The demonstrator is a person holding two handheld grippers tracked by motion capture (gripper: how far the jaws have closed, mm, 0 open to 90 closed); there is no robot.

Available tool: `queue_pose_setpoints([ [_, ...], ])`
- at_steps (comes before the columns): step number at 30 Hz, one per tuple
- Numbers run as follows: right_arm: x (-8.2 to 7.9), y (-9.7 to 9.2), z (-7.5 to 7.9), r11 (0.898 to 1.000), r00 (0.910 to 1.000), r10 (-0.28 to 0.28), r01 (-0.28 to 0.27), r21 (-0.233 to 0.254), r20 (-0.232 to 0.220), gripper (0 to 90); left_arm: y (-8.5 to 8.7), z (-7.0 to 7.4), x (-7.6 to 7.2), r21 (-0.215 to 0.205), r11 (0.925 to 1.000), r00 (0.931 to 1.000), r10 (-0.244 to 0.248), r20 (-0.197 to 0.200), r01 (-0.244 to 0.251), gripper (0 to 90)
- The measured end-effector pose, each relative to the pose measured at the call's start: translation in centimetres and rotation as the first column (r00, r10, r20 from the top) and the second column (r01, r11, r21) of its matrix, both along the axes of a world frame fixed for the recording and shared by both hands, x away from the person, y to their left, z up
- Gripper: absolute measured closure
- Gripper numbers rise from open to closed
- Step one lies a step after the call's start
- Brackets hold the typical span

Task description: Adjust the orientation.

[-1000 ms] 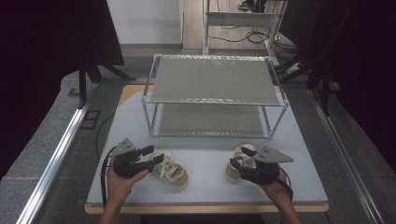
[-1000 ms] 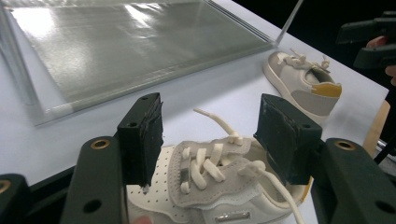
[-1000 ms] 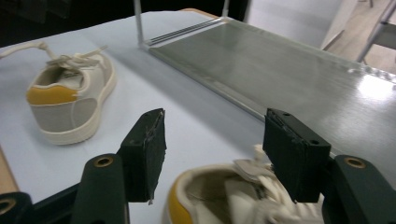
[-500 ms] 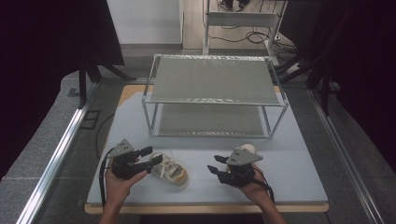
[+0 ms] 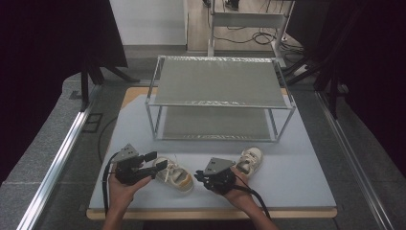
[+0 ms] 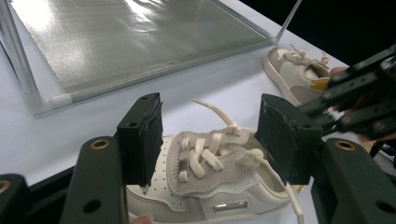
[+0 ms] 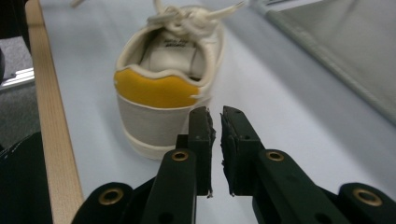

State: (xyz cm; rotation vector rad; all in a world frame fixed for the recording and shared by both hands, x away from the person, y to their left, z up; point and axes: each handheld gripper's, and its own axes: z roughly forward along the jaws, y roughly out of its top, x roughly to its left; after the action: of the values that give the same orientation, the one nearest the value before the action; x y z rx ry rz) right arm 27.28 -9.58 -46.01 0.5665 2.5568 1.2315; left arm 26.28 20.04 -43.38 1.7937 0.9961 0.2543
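While left gripper (image 6: 210, 140) straddles near-left shoe (image 5: 174, 175), jaws wide, pads not pressing, right gripper (image 7: 215, 135), jaws just closing, almost shut, empty, faces its yellow heel (image 7: 156, 91); second shoe (image 5: 250, 159) right.

1. The left gripper (image 5: 154, 161), at the lower left of the high view, has a black body topped by a grey 3-cornered plate.
2. A black cable loops from it along the bare forearm.
3. In the left gripper view its 2 jaws are matte black bars with round brass-ringed screw holes and square, scuffed black pads (image 6: 142, 140).
4. The right gripper (image 5: 197, 176), lower centre of the high view, has the same black build, grey plate and trailing black cable.
5. Its pads (image 7: 201, 140) show frayed, chipped edges.
6. No sleeves on either forearm.
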Motion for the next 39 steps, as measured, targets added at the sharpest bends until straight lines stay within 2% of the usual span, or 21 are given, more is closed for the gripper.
queue_pose_setpoints([
  [5, -0.3, 1.0, -0.8, 0.999, 0.9999, 0.012, -0.011, -0.044, 0.008, 85.1, 0.1, 0.1, -0.2, 0.000, 1.0000, 1.0000, -0.002, 0.002, 0.002, 40.5],
  [11, -0.6, 1.1, -1.1, 0.998, 0.9998, 0.021, -0.021, -0.060, -0.003, 87.6, 0.5, 0.4, -0.5, -0.007, 1.0000, 0.9999, 0.007, 0.012, -0.007, 40.5],
  [17, -1.0, 1.3, -1.2, 0.998, 0.9985, 0.047, -0.048, -0.042, -0.029, 89.0, 1.0, 0.4, -0.6, -0.019, 0.9996, 0.9997, 0.021, 0.012, -0.021, 40.5],
  [23, -2.2, 2.7, -1.3, 0.996, 0.9968, 0.079, -0.080, -0.041, -0.008, 87.4, 1.1, 0.6, -0.8, -0.014, 0.9998, 0.9997, 0.017, 0.017, -0.017, 40.5],
  [29, -3.1, 4.6, -1.6, 0.992, 0.9926, 0.122, -0.122, -0.015, 0.002, 85.9, 1.7, 0.8, -1.0, -0.023, 0.9992, 0.9992, 0.033, 0.023, -0.032, 40.5],
  [39, -2.4, 8.0, -2.8, 0.993, 0.9929, 0.119, -0.119, 0.003, -0.001, 85.9, 2.6, 0.9, -1.2, -0.037, 0.9978, 0.9981, 0.057, 0.026, -0.056, 40.4],
])
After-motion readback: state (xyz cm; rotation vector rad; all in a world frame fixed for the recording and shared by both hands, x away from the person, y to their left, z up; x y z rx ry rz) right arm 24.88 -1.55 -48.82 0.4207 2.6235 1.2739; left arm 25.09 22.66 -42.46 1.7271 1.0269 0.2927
